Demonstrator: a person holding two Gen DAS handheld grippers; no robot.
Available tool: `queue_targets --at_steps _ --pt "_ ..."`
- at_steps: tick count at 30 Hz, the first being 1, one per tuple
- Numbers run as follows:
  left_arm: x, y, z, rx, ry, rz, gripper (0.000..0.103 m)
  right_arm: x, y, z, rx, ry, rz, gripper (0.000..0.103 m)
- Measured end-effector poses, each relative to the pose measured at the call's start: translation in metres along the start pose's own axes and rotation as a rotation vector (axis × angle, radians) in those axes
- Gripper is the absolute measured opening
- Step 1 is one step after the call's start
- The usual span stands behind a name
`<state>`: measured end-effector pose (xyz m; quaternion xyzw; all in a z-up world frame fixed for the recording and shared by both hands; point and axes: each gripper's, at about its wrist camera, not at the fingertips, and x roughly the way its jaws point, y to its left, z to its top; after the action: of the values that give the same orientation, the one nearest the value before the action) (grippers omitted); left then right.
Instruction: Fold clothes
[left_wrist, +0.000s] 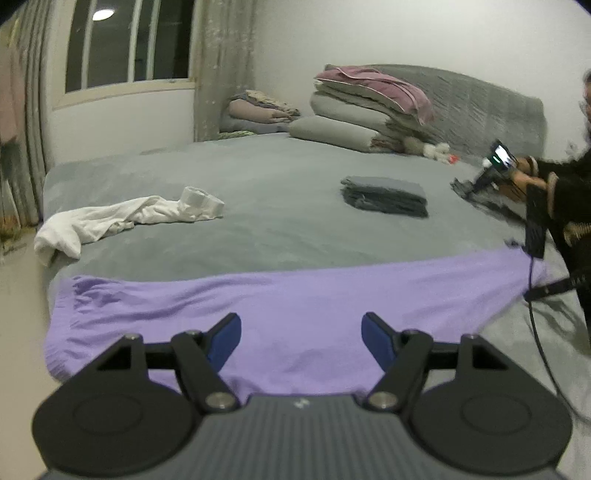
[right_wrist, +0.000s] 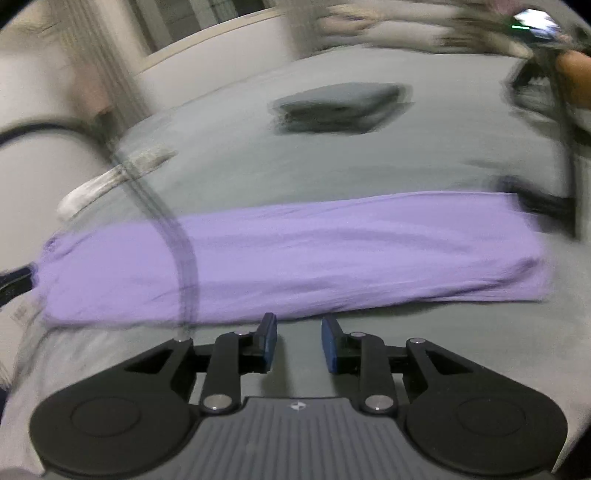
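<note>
Left gripper (left_wrist: 301, 338) gapes wide over the purple garment (left_wrist: 258, 314); right gripper (right_wrist: 299, 345) part-open, empty.
Soft, light, limp cloth; best pinched at an edge or corner.

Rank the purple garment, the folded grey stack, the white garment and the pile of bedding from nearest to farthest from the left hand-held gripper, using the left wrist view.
From the left hand-held gripper:
1. Purple garment, directly beneath its fingers.
2. White garment, ahead left.
3. Folded grey stack, ahead right, slightly farther.
4. Pile of bedding, by the headboard.
</note>
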<state>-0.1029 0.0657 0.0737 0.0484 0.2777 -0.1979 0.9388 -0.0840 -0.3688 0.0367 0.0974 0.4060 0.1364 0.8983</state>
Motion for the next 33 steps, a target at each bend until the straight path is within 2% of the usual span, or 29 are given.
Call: queue_targets --at_steps 2,5,8,10,12,14,16,18,23,27,30,31,33 --pt "-0.007 -0.008 -0.011 0.044 0.013 0.003 0.070 0.006 0.020 -0.001 -0.072 0.022 0.087 0.027" --pt "-0.013 -0.027 -0.026 0.143 0.025 0.020 0.070 0.013 0.044 -0.002 -0.145 0.037 0.160 0.029" --pt "-0.011 -0.051 -0.037 0.265 0.013 0.087 0.070 0.017 0.051 -0.002 -0.143 0.038 0.155 0.034" --pt "-0.006 -0.059 -0.041 0.285 0.013 0.113 0.067 0.018 0.052 -0.001 -0.130 0.037 0.139 0.035" --pt "0.000 -0.057 -0.038 0.245 0.025 0.105 0.057 0.019 0.051 -0.001 -0.120 0.035 0.123 0.036" --pt "0.004 -0.051 -0.035 0.192 0.037 0.086 0.030 0.017 0.046 -0.003 -0.116 0.031 0.106 0.036" --pt "0.006 -0.043 -0.031 0.145 0.040 0.070 0.015 0.016 0.040 -0.004 -0.111 0.027 0.089 0.036" --pt "0.006 -0.038 -0.027 0.119 0.024 0.067 0.005 0.015 0.034 -0.006 -0.107 0.023 0.072 0.036" --pt "0.005 -0.021 -0.013 0.063 -0.011 0.053 0.000 0.011 0.019 -0.009 -0.097 0.013 0.029 0.037" --pt "0.015 -0.020 -0.008 0.071 -0.002 0.046 0.000 0.010 0.011 -0.012 -0.100 0.009 -0.006 0.055" --pt "0.015 -0.024 -0.010 0.106 0.032 -0.026 0.003 0.013 0.016 -0.012 -0.115 0.010 -0.026 0.055" --pt "0.012 -0.026 -0.010 0.116 0.027 -0.028 0.007 0.013 0.015 -0.011 -0.109 0.007 -0.025 0.054" --pt "0.008 -0.028 -0.011 0.131 0.014 -0.033 0.009 0.013 0.015 -0.012 -0.108 0.005 -0.024 0.054"
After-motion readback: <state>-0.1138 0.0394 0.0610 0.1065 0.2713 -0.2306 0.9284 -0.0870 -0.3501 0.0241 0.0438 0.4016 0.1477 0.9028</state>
